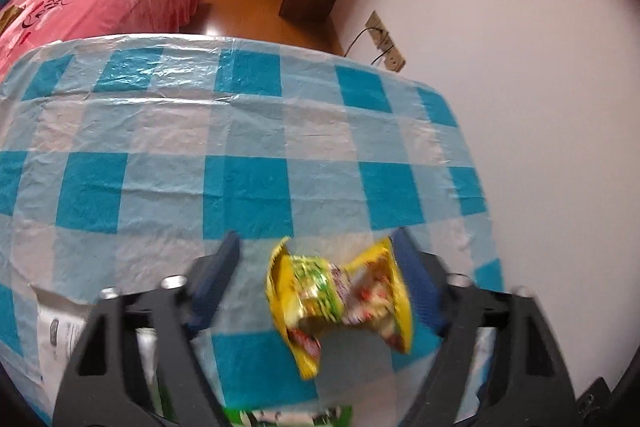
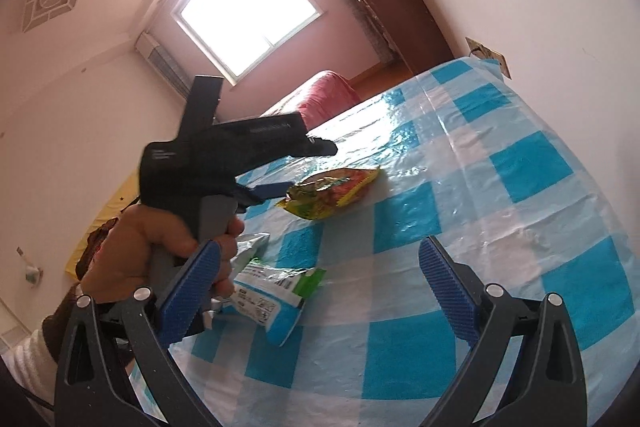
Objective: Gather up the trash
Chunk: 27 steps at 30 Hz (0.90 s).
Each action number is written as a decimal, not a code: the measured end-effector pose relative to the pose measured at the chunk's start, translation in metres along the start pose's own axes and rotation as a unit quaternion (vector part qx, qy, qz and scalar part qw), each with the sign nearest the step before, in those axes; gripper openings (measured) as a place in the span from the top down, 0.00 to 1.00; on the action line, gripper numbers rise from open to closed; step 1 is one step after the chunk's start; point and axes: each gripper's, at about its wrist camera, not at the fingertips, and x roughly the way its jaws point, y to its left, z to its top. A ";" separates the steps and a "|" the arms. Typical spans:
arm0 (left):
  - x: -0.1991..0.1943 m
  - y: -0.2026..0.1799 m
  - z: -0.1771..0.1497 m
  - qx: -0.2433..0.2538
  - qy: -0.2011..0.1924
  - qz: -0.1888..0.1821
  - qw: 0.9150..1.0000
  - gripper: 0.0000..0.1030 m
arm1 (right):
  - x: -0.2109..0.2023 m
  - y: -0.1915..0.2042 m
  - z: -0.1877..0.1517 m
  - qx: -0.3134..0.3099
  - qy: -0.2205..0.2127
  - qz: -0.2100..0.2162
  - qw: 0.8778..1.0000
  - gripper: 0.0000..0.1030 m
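Lying flat, yellow wrapper (image 2: 332,193) runs lengthwise across checked tablecloth (image 2: 500,227).

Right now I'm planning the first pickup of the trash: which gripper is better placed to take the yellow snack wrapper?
Left. The yellow wrapper already sits between the left gripper fingers, not yet pinched. The right gripper is open, farther back, nearer the green-and-white packet.

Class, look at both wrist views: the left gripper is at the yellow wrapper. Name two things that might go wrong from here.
1. The yellow wrapper touches only one finger of the left gripper, with a gap at the other; closing might push it aside instead of pinching it.
2. The pads might catch the thin checked tablecloth and drag the green-and-white packet nearby.
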 end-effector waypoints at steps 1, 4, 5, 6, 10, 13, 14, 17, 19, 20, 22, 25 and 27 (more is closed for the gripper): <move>0.005 0.000 0.000 -0.002 0.004 0.002 1.000 0.43 | 0.001 -0.001 0.000 0.001 0.002 -0.001 1.000 0.05; 0.012 -0.003 -0.003 0.015 0.009 0.001 1.000 0.53 | 0.004 -0.004 0.000 0.004 0.007 -0.006 1.000 0.05; 0.012 -0.006 -0.005 0.028 0.008 0.005 1.000 0.55 | 0.004 -0.004 0.000 0.005 0.005 -0.007 1.000 0.05; 0.012 -0.009 -0.007 0.040 0.009 0.009 0.999 0.57 | 0.004 -0.005 0.000 0.005 0.003 -0.010 1.000 0.05; 0.006 -0.017 -0.021 0.079 0.022 0.016 0.997 0.58 | 0.000 -0.010 0.004 0.009 -0.010 -0.024 1.000 0.05; -0.003 -0.017 -0.040 0.097 0.032 0.014 0.995 0.58 | -0.001 -0.015 0.005 0.016 -0.015 -0.030 0.999 0.05; -0.007 -0.016 -0.048 0.099 0.035 0.011 0.994 0.58 | -0.001 -0.016 0.006 0.020 -0.016 -0.030 0.999 0.05; -0.020 -0.014 -0.073 0.109 0.041 0.001 0.993 0.58 | 0.000 -0.019 0.006 0.023 -0.012 -0.028 0.999 0.05; -0.025 -0.012 -0.085 0.110 0.045 -0.005 0.993 0.58 | 0.001 -0.020 0.006 0.026 -0.007 -0.023 0.999 0.05; -0.030 -0.010 -0.092 0.109 0.049 -0.009 0.993 0.58 | 0.002 -0.020 0.005 0.027 -0.004 -0.019 0.999 0.05; -0.039 -0.005 -0.104 0.107 0.055 -0.020 0.993 0.58 | 0.004 -0.021 0.005 0.030 0.002 -0.015 0.999 0.05; -0.050 0.003 -0.118 0.098 0.065 -0.033 0.993 0.58 | 0.008 -0.021 0.003 0.034 0.017 -0.003 0.999 0.05; -0.062 0.009 -0.125 0.097 0.059 -0.035 0.993 0.58 | 0.012 -0.021 0.000 0.036 0.031 0.007 0.999 0.05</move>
